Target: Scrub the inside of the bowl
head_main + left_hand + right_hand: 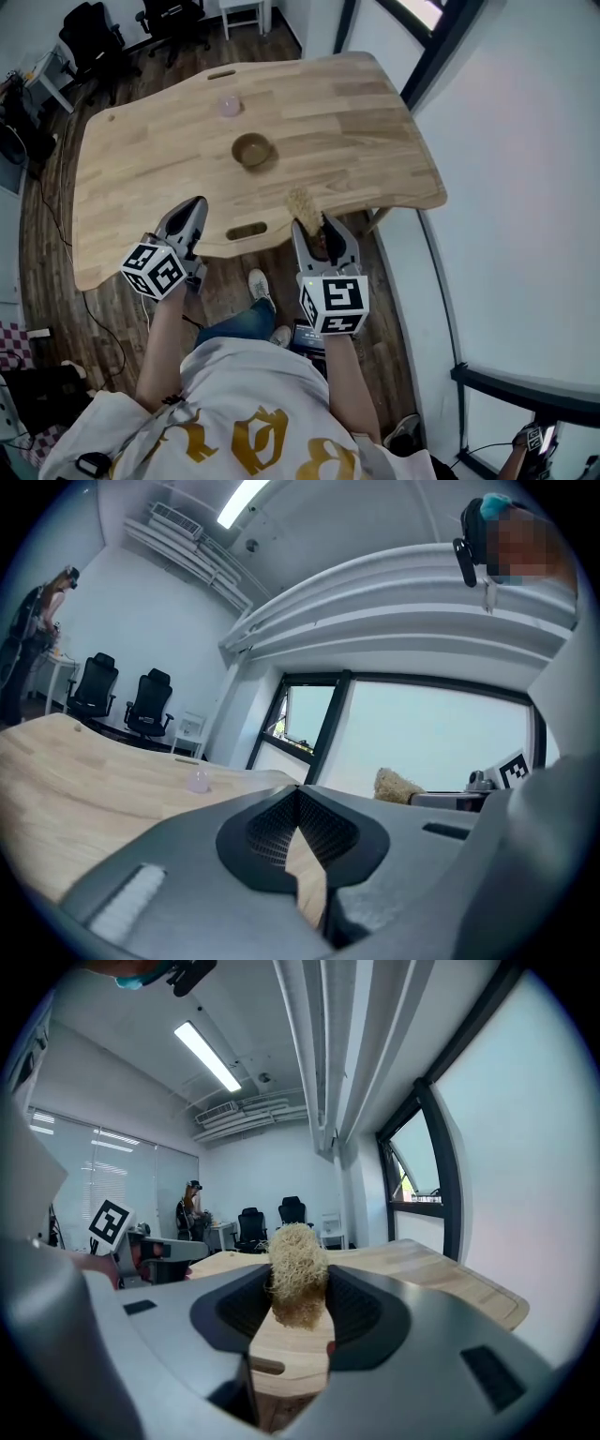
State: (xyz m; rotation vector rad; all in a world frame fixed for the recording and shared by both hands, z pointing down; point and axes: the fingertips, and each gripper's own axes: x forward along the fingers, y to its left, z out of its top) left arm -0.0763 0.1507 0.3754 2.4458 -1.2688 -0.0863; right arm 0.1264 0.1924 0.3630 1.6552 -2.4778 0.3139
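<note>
One wooden table [356,141] is seen, pale and grained, with two slots cut through it: one at the far edge [222,73] and one at the near edge [246,231].

Two grippers are held at the near edge, one on either side of the near slot. The left gripper [195,204] is closed, its jaws meeting with nothing between them [298,799]. The right gripper [317,225] is clamped on one scrubber [305,204].

One bowl [252,150] is set upright near the table's middle, mouth up, beyond both grippers and apart from them. It is round and brown, with a darker inside, so no long axis can be given.

The scrubber [298,1255] is a tan, frizzy bundle of fibre. Its long axis runs along the jaws [300,1302], and its tuft sticks out past the fingertips over the table edge, towards the bowl.

One small, pale pink, translucent thing [229,105], perhaps a cup, stands beyond the bowl near the far slot; it is also seen in the left gripper view [198,781].
</note>
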